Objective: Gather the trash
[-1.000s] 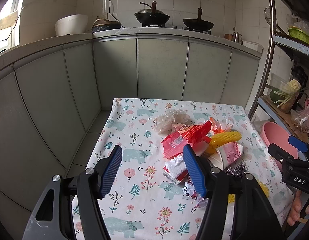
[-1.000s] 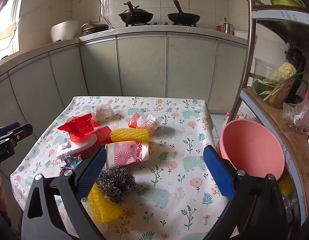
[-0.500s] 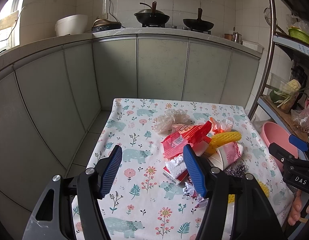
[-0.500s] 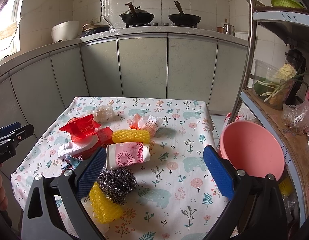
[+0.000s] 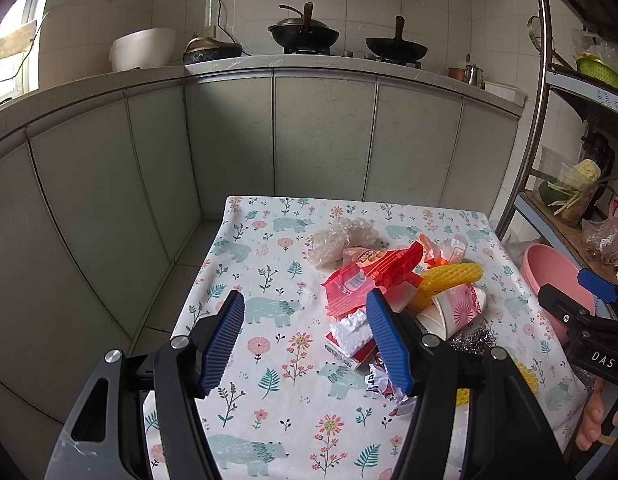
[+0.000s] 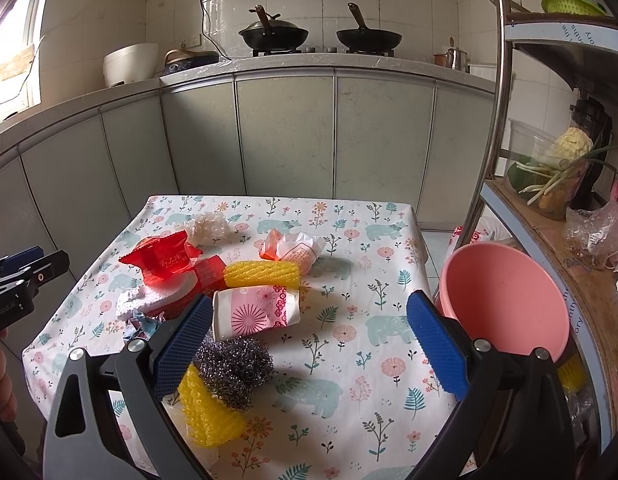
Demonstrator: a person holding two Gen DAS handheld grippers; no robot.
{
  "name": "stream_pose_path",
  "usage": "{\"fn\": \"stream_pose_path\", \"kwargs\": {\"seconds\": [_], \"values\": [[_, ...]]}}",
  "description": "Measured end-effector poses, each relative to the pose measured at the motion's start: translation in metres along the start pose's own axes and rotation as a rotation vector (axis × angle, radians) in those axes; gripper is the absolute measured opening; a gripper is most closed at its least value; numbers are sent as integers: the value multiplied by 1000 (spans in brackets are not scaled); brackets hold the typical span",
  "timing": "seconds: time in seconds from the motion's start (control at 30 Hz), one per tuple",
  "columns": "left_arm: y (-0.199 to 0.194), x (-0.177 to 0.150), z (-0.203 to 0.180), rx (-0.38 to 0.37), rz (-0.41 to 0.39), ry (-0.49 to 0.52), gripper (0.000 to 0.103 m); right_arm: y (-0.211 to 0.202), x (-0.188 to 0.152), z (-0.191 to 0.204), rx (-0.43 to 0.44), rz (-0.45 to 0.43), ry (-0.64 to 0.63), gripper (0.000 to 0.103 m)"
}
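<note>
A pile of trash lies on the floral tablecloth: a red wrapper, a crushed pink paper cup, a yellow foam net, a steel scourer, a second yellow net, white foam and a clear plastic wad. My right gripper is open and empty, hovering over the table's near edge by the scourer. My left gripper is open and empty, left of the pile, its right finger over the red wrapper. A pink basin stands right of the table.
A metal shelf rack with vegetables and bags stands at the right beside the basin. Grey kitchen cabinets with woks on the counter run behind and to the left of the table. The table's right part holds only the cloth.
The right gripper has drifted very slightly; the view is almost the same. Both grippers stay open and nothing on the table has moved.
</note>
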State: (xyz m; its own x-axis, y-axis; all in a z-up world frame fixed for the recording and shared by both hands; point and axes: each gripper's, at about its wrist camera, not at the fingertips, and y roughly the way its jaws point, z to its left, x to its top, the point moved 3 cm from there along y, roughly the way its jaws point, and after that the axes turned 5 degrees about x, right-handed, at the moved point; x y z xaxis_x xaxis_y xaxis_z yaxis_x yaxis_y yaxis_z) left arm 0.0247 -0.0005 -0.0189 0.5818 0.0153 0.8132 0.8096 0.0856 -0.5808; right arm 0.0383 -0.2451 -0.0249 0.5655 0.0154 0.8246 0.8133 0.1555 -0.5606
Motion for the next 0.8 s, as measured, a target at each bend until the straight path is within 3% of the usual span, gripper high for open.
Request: {"fn": "stream_pose_path", "kwargs": {"seconds": [0.57, 0.8], "values": [[4, -1, 3, -14, 18, -7, 63, 0, -1, 1, 1, 2, 4, 98], [5, -1, 10, -53, 10, -25, 65, 1, -3, -2, 3, 3, 7, 98]]}}
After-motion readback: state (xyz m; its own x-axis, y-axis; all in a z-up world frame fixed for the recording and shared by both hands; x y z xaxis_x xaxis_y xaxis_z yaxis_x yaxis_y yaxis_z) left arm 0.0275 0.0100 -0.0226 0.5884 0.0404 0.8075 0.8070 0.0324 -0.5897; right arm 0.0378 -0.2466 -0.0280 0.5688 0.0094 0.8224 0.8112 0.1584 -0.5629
